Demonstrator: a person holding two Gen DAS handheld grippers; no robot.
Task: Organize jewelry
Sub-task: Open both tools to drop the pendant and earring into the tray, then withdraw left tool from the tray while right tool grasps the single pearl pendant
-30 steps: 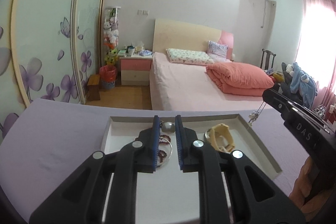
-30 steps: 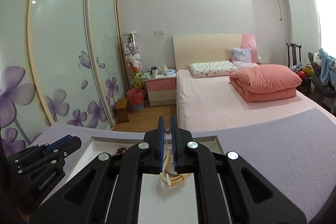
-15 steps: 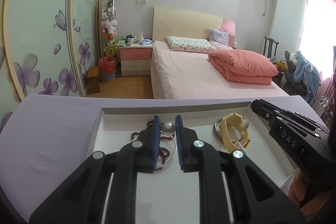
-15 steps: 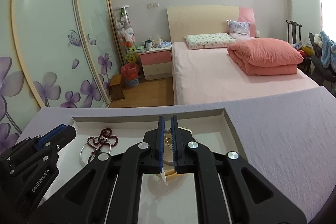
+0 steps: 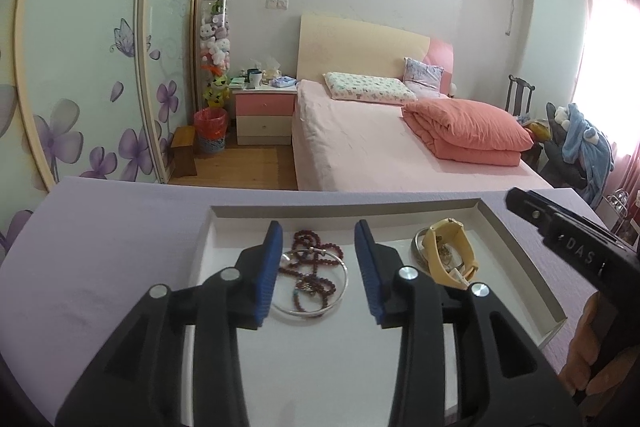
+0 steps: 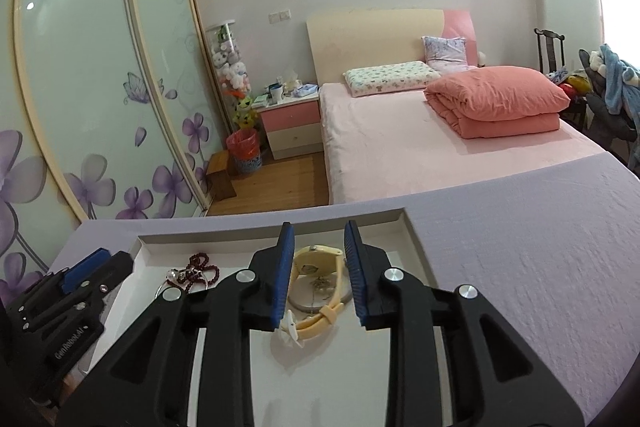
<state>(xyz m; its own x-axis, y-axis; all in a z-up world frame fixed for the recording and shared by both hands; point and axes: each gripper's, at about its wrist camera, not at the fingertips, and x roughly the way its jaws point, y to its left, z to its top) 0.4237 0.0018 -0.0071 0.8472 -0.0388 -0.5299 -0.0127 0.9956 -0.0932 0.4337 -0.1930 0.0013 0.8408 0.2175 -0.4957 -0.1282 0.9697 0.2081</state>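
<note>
A shallow white tray lies on the lilac table. In it a dark red bead necklace lies over a silver bangle. To its right a cream-yellow watch rests on a silver ring with a thin chain. My left gripper is open and empty, jaws straddling the beads and bangle from above. My right gripper is open and empty, jaws either side of the watch. Each gripper shows at the other view's edge.
The lilac tablecloth spreads right and left of the tray. Beyond the table edge are a pink bed, a pink nightstand, a red bin and sliding wardrobe doors.
Both grippers have opened from shut. The right one let a thin chain go onto the watch and silver ring. Both views have tilted down over the tray.
</note>
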